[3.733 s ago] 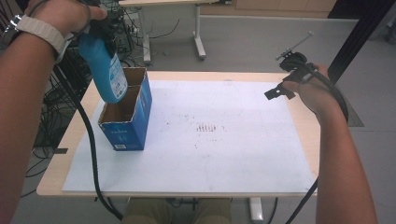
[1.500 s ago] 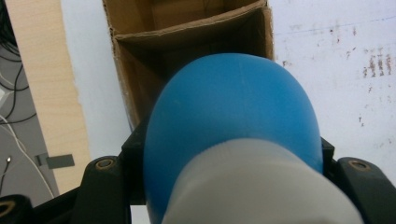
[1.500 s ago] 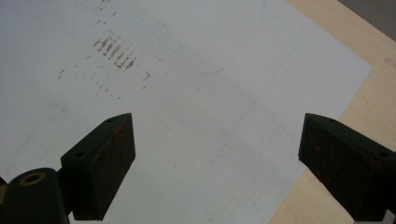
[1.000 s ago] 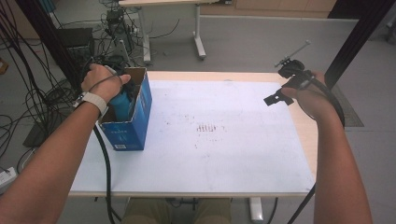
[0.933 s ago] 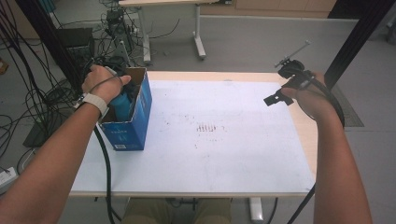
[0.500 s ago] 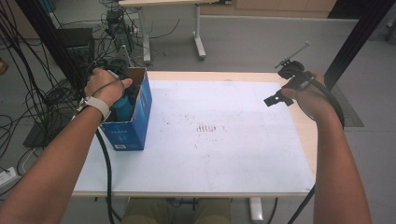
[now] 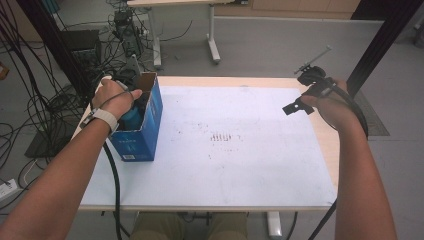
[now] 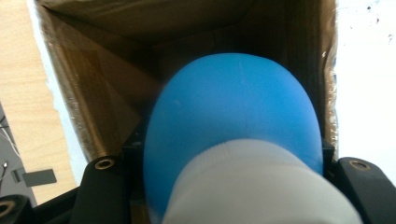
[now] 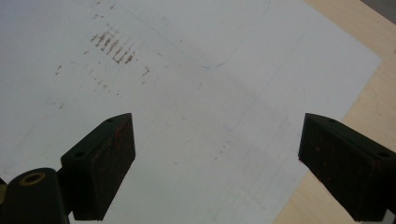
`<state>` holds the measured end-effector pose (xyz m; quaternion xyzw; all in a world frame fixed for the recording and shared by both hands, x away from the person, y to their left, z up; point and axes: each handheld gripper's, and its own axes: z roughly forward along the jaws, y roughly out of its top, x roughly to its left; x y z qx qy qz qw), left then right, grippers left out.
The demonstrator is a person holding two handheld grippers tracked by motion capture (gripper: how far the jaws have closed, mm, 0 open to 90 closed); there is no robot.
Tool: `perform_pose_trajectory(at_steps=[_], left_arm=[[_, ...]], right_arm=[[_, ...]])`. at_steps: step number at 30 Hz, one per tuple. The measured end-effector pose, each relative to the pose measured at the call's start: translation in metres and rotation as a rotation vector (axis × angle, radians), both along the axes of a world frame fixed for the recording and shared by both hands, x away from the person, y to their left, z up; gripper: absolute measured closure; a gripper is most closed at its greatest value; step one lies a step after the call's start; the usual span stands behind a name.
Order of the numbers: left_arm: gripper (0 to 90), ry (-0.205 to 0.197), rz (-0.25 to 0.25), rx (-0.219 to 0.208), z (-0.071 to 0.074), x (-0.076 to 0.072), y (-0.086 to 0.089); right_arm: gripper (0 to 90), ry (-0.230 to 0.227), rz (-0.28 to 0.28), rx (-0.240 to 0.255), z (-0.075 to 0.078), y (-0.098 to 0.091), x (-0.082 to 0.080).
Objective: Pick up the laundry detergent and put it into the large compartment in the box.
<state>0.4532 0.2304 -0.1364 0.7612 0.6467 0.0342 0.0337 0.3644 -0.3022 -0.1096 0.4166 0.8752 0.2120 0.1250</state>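
Note:
A blue bottle [image 8: 233, 121] with a white neck [image 8: 261, 186] points bottom-first into an open cardboard box [image 8: 93, 84]. My left gripper [image 8: 231, 163] is shut on it, one black jaw on each side. From above, the blue-sided box [image 7: 142, 132] stands at the table's left edge. The person's left hand [image 7: 115, 97] covers the gripper over the box's opening, and a bit of the bottle [image 7: 131, 117] shows beneath. My right gripper [image 7: 302, 100] hovers over the table's far right. Its jaws stand wide open with nothing between them [image 9: 215, 158].
A white sheet [image 7: 240, 165] with faint brown marks [image 7: 222, 137] covers most of the wooden table [image 7: 330, 145]. Cables [image 7: 30, 115] lie tangled on the floor to the left. Another table's legs [image 7: 212, 35] stand behind.
The left gripper has come down from high above the box and now holds the bottle inside it. In the last second it barely shifted. The right gripper has stayed put.

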Motion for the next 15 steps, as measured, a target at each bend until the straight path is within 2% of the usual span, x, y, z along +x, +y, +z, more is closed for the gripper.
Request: perform_pose_trajectory(at_steps=[11, 15], left_arm=[[39.2, 0.023, -0.007, 0.003, -0.016, 0.003, 0.0], [39.2, 0.02, -0.01, 0.002, -0.016, 0.003, 0.001]], right_arm=[[10.8, -0.006, 0.001, -0.006, 0.003, 0.001, 0.001], [10.8, -0.003, 0.003, -0.009, 0.003, 0.002, 0.002]])
